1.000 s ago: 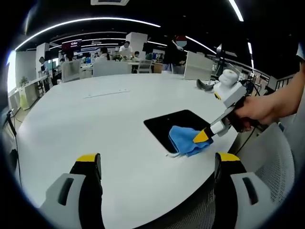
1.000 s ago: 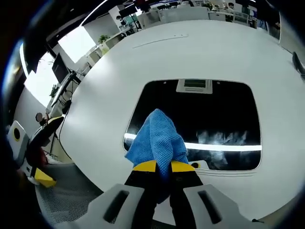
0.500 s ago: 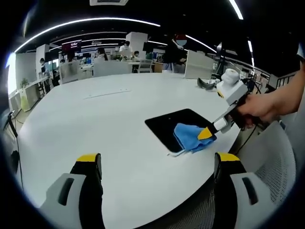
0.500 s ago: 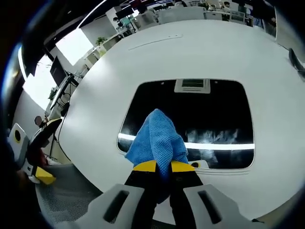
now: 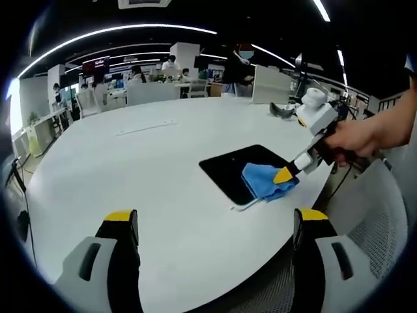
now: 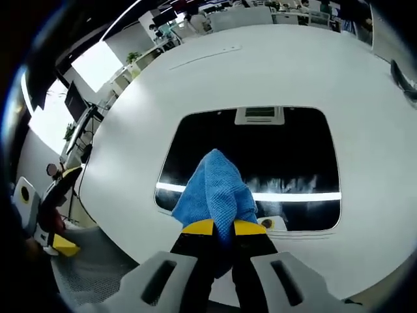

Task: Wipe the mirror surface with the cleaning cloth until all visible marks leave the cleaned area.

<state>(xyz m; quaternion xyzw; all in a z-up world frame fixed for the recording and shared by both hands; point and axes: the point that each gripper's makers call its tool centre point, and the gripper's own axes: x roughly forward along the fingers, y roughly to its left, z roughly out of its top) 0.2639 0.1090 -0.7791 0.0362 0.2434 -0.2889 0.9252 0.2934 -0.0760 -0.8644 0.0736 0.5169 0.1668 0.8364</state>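
We see the round white table with the dark mirror lying flat near its edge on our side. Over the last second the mirror has slid a little further from the right gripper's camera and its near left corner has come more into view, so we judge the cloth is being drawn back toward the near edge in a wiping stroke. A pale smear sits on the glass just right of the cloth, along the reflected light strip, so we judge the wiping unfinished. The blue cleaning cloth rests on the near part of the mirror, pinched in the right gripper, whose jaws are closed tight on its bunched end. In the left gripper view that gripper is held by a hand. Our left gripper hangs above the table with its jaws spread wide, holding nothing.
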